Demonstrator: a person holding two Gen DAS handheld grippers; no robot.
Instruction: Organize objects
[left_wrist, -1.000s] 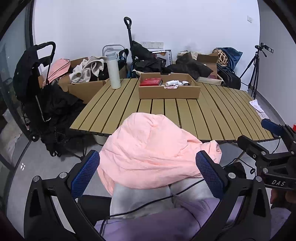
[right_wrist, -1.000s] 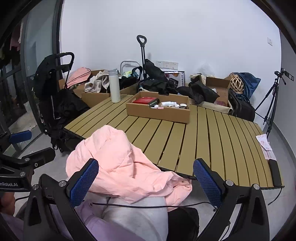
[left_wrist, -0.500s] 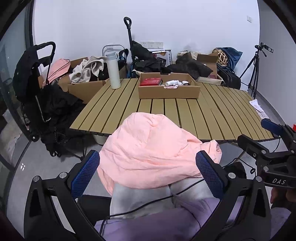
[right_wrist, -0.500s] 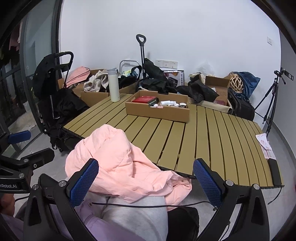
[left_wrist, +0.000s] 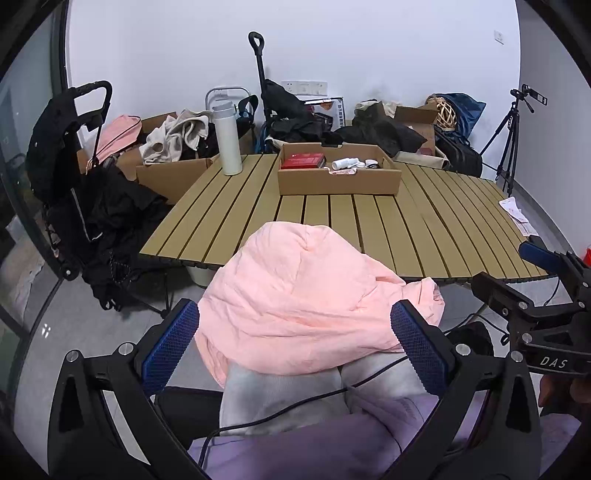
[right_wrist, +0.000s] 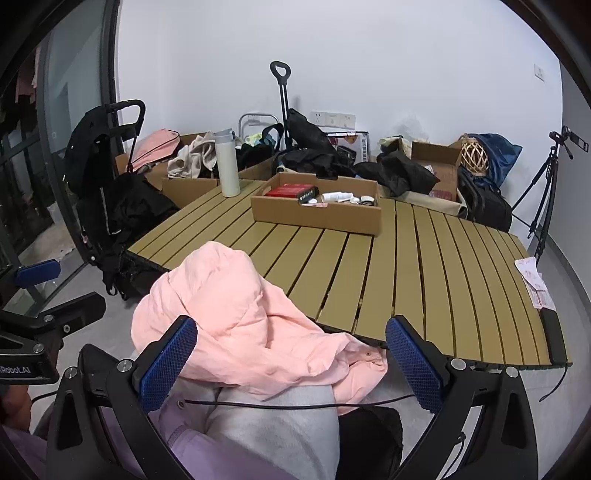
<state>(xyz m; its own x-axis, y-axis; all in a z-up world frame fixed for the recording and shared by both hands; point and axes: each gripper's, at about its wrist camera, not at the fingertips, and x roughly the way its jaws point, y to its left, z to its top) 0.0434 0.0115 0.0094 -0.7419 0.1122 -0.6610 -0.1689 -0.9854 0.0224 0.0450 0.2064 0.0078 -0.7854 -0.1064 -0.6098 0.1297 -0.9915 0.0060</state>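
lettering first: "das" in white on the right gripper (left_wrist: 546, 291) body, seen at the right edge of the left wrist view; "robot.ai", start cut off, on the left gripper (right_wrist: 55, 291) body at the left edge of the right wrist view. print on the red box (left_wrist: 303, 161) and on the papers (right_wrist: 535, 282) too small to read.

pink jacket (left_wrist: 306, 302) is bunched in a heap on the person's lap, its far part lying up over the near edge of the slatted table (left_wrist: 424, 221). long axis runs roughly lap-to-table, rounded puffy end toward the table, looser flap w/ a snap button (right_wrist: 368, 353) trailing to the person's right.

left gripper (left_wrist: 295, 343): fingers wide apart, blue pads (left_wrist: 170, 343) on either side of the jacket heap as seen from that camera; contact w/ fabric can't be told, nothing clamped. right gripper (right_wrist: 291, 362): also spread wide, holding nothing, jacket mostly toward its left pad (right_wrist: 168, 363), table edge just beyond.

cardboard tray (right_wrist: 314, 214) sits further back on the table w/ the red box, a white tube (left_wrist: 345, 163) and small bits inside. white flask (left_wrist: 226, 140) stands upright near the far left corner. papers and a dark phone-like slab (right_wrist: 552, 334) lie at the table's right edge. black cable (left_wrist: 295, 410) crosses the grey trousers (right_wrist: 273, 424).
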